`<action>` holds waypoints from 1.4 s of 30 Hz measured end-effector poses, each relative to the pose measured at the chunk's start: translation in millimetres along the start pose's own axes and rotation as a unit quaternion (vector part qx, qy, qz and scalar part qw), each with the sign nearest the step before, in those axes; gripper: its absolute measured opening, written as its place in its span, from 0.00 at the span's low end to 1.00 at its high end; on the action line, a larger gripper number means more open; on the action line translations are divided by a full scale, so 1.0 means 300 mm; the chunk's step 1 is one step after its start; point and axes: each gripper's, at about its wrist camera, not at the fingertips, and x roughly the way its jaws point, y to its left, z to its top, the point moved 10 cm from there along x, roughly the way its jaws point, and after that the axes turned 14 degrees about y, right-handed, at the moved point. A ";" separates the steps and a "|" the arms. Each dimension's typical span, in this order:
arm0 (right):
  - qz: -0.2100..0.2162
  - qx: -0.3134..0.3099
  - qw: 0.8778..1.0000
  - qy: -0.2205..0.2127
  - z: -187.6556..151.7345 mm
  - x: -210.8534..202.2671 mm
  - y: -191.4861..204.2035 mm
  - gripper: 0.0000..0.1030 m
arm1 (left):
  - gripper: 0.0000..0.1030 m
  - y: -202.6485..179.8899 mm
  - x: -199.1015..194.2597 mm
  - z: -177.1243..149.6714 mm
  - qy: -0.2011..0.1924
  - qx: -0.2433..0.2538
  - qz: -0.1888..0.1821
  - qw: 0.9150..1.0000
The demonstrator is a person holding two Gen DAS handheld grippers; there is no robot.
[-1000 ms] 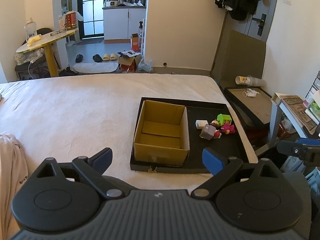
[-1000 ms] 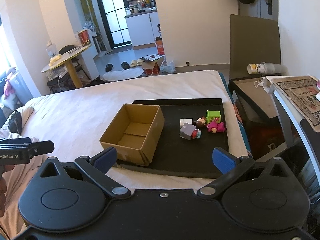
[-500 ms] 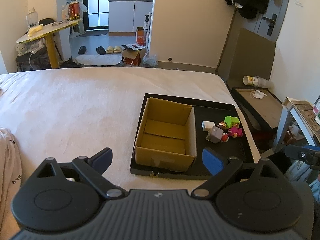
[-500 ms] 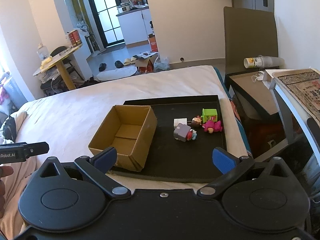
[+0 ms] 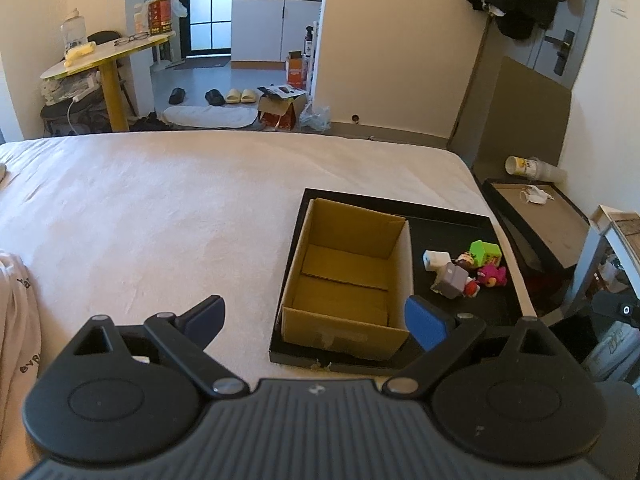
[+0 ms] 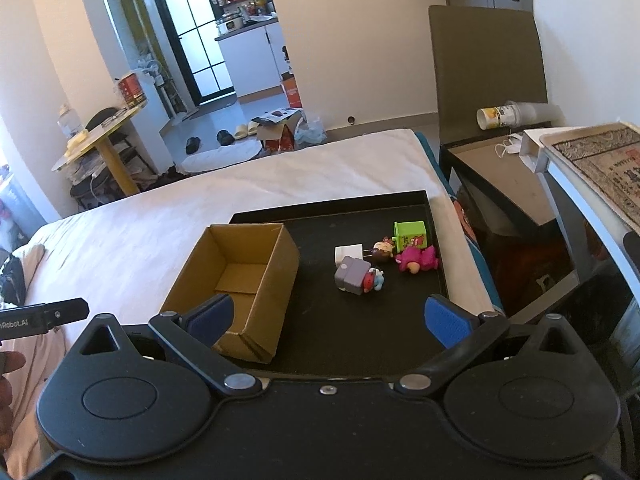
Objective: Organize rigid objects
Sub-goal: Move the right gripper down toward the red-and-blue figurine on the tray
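An empty cardboard box (image 5: 348, 280) (image 6: 236, 280) stands at the left of a black tray (image 5: 452, 224) (image 6: 332, 328) on the bed. Right of the box lies a cluster of small toys: a grey block (image 5: 452, 280) (image 6: 352, 274), a white cube (image 5: 436, 260) (image 6: 348, 254), a green cube (image 5: 486, 254) (image 6: 410, 234), a pink figure (image 5: 492, 276) (image 6: 418, 260) and a small doll (image 6: 382, 250). My left gripper (image 5: 316, 320) is open, short of the box's near wall. My right gripper (image 6: 328, 318) is open above the tray's near part, short of the toys.
The bed's white sheet (image 5: 160, 208) spreads to the left. White clothing (image 5: 16, 320) lies at its near left edge. A second black tray (image 5: 536, 216) with cardboard sits off the bed's right side, beside a side table (image 6: 592, 160). A hand (image 6: 8, 364) shows at far left.
Both grippers have moved forward toward the tray; the box and toys appear larger and nearer. Both stay open and hold nothing.
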 end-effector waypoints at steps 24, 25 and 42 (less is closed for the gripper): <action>0.013 0.070 0.997 0.022 0.057 0.228 -0.119 0.86 | 0.86 0.089 0.264 0.081 0.057 -0.032 0.021 0.998; 0.016 0.071 0.997 0.023 0.062 0.235 -0.120 0.86 | 0.86 0.091 0.274 0.084 0.059 -0.032 0.022 0.998; 0.027 0.115 0.992 0.043 0.077 0.378 -0.223 0.67 | 0.57 0.114 0.456 0.088 0.121 -0.051 0.033 0.991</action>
